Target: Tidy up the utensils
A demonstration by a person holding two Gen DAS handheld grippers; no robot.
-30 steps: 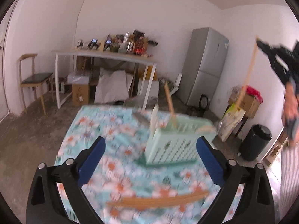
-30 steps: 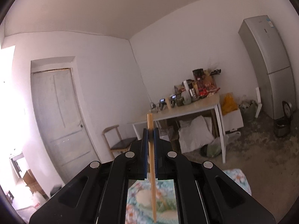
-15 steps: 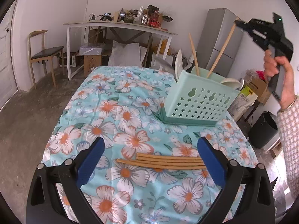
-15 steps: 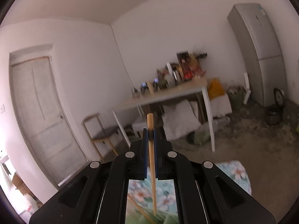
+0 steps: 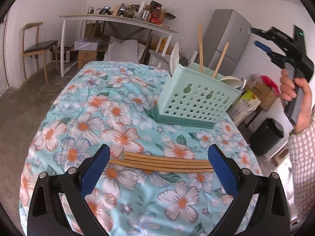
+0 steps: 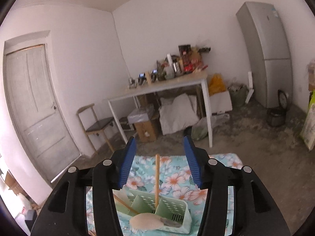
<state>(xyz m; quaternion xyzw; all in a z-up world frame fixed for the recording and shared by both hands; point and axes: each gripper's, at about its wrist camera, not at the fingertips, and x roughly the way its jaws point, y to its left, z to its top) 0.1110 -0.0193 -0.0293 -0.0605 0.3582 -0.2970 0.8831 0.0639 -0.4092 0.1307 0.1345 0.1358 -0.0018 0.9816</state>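
white walls close in a bare room with a grey floor, a fridge (image 5: 226, 39) in one corner and a cluttered white desk (image 5: 118, 19) with a wooden chair (image 5: 37, 49) beside it. nearer the cameras stands a table (image 5: 82, 122) under a blue cloth printed with orange and white flowers.

on the cloth sits a mint caddy (image 5: 196, 96) with star-shaped holes in its wall. two chopsticks (image 5: 200, 47) stand tilted in it, and a pale spoon (image 6: 145, 221) lies across its near end in the right wrist view, which also shows dividers splitting the caddy into compartments.

four more sticks (image 5: 163, 163) lie side by side flat on the cloth, well apart from the caddy. the left gripper (image 5: 159, 169) hangs low over them with its jaws wide, one blue pad near each end of the bundle, touching none that i can see.

the right gripper (image 6: 159, 163), held by a hand (image 5: 295, 96) in a checked sleeve (image 5: 303, 157), is above the caddy. its jaws have just been opening; they stand about half wide, and one chopstick (image 6: 157, 179) rises between them, clear of both pads, its lower end down in a middle compartment.
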